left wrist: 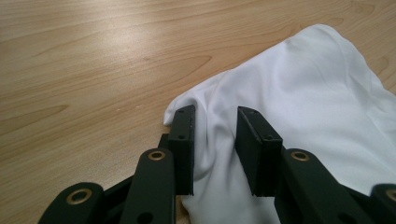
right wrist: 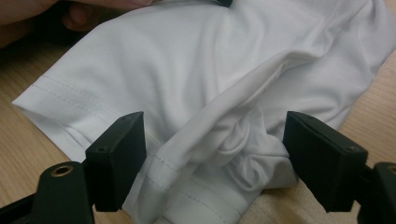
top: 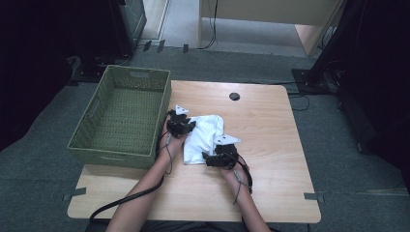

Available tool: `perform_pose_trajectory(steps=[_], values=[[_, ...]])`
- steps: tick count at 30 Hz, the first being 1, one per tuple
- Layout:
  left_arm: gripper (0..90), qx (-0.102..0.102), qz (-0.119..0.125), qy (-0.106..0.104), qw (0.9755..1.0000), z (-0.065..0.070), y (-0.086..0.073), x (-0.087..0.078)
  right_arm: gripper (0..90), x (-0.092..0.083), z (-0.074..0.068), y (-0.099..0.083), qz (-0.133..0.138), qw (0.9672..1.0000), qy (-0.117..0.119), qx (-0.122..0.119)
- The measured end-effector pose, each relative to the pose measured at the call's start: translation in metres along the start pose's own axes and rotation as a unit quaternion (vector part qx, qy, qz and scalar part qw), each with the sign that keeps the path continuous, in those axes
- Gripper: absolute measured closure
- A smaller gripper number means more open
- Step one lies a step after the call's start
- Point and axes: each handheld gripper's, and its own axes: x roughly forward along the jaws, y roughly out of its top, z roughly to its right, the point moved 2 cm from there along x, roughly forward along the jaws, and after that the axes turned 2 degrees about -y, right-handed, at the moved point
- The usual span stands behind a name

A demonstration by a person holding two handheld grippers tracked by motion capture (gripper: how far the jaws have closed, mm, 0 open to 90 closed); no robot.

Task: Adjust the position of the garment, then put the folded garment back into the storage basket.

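A crumpled white garment lay mid-desk, at three o'clock from the green wicker basket. The left hand-held gripper clenched a fold of cloth at the garment's nine o'clock edge. The right hand-held gripper, at its six o'clock edge, stood released, jaws straddling the bunched hem without pressing.

White cloth, soft and thin, lying crumpled and partly folded on the wooden table, just beside the right wall of the green basket. Stitched hem visible along one edge, several loose folds and one bunched knot of fabric near the hem. Flat on the surface, not lifted
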Motion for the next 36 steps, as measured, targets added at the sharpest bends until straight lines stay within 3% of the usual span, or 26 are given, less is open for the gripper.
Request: perform_pose_trajectory(steps=[8, 14, 18, 22, 27, 29, 32, 36], values=[[68.4, 0.000, 0.000, 0.000, 1.0000, 0.000, 0.000, 0.000, 27.5, 0.004, 0.000, 0.003, -0.003, 0.9998, -0.020, -0.009], [68.5, -0.002, 0.000, 0.001, 1.0000, 0.002, 0.000, 0.000, 47.0, 0.007, 0.001, 0.006, 0.007, 0.9997, -0.022, -0.012], [76.5, -0.012, -0.001, -0.013, 0.9998, 0.002, -0.001, 0.000, 61.7, 0.008, 0.001, 0.008, 0.010, 0.9997, -0.022, -0.009], [78.5, -0.019, -0.001, -0.017, 0.9997, 0.001, -0.001, 0.000, 71.5, 0.008, 0.001, 0.008, 0.012, 0.9997, -0.018, -0.007], [79.3, -0.045, -0.007, -0.024, 0.9987, 0.000, 0.001, 0.000, 74.0, 0.007, 0.002, 0.010, 0.006, 0.9998, -0.008, -0.017], [79.3, -0.046, -0.009, -0.026, 0.9986, 0.000, 0.001, 0.000, 74.1, 0.005, 0.003, 0.013, 0.003, 0.9999, 0.000, -0.015], [80.1, -0.068, -0.016, -0.037, 0.9968, -0.002, 0.004, -0.001, 74.6, 0.001, 0.003, 0.018, 0.003, 0.9999, 0.007, -0.012], [80.5, -0.072, -0.022, -0.046, 0.9961, 0.000, 0.011, -0.005, 74.8, -0.003, 0.001, 0.023, -0.001, 0.9998, 0.012, -0.018]])
